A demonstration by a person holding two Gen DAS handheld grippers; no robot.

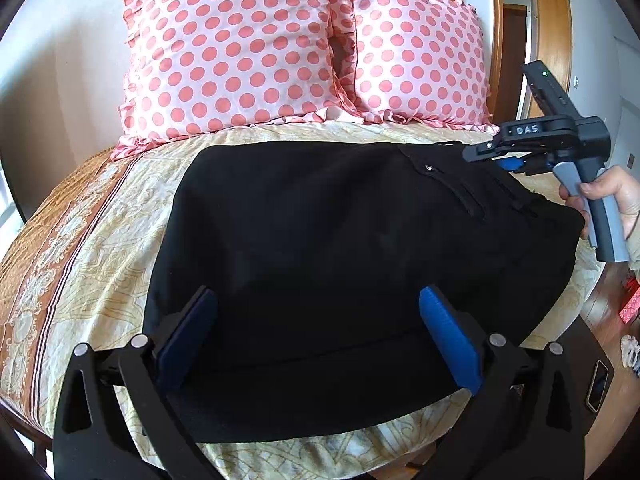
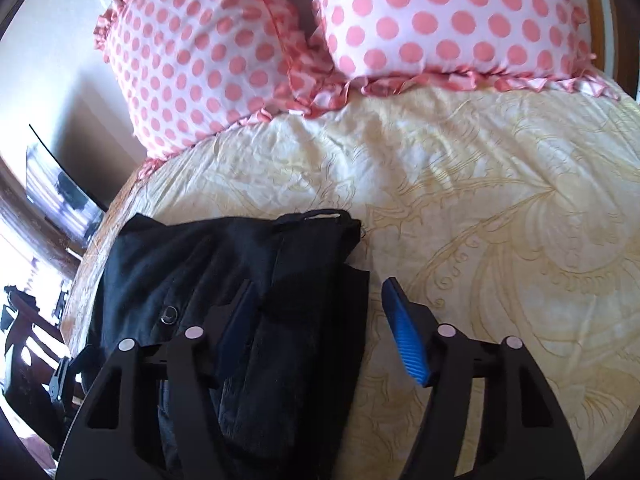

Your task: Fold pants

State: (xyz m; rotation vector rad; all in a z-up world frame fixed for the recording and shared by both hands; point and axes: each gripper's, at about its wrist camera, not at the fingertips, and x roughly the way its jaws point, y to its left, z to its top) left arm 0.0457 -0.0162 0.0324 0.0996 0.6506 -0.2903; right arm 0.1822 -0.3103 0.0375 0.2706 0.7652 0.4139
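Nearest the left wrist camera, the left gripper point(image 1: 316, 344) hangs low over the near part of the black pants point(image 1: 352, 264), its blue-padded fingers point(image 1: 448, 344) spread as wide as they go, one on each side of a broad stretch of cloth, and neither pad presses on it. The pants lie folded into a wide dark block on the bed point(image 1: 100, 248), near edge toward this camera, a small zip pull and a pocket seam showing toward the far right corner.

In the right wrist view, the right gripper point(image 2: 320, 320) stands partly open over the pants' edge; its left finger lies over the dark cloth, while the right finger point(image 2: 404, 336) is over bare bedspread. Nothing is clamped between them. A round button point(image 2: 168, 315) shows on the cloth just left of the fingers.

At the far right of the left wrist view, a hand point(image 1: 612, 204) grips the grey handle of the right gripper, whose black body carries the white letters "DAS" point(image 1: 527, 129) and a small green light.

The bedspread is cream with pale gold scrollwork and a brown patterned border along the left side. Beyond the pants two pillows point(image 1: 240, 48), pink with coral dots and frilled edges, lean against a white wall point(image 1: 60, 40). A wooden door frame point(image 1: 496, 28) rises at the right, with wooden floor below it.
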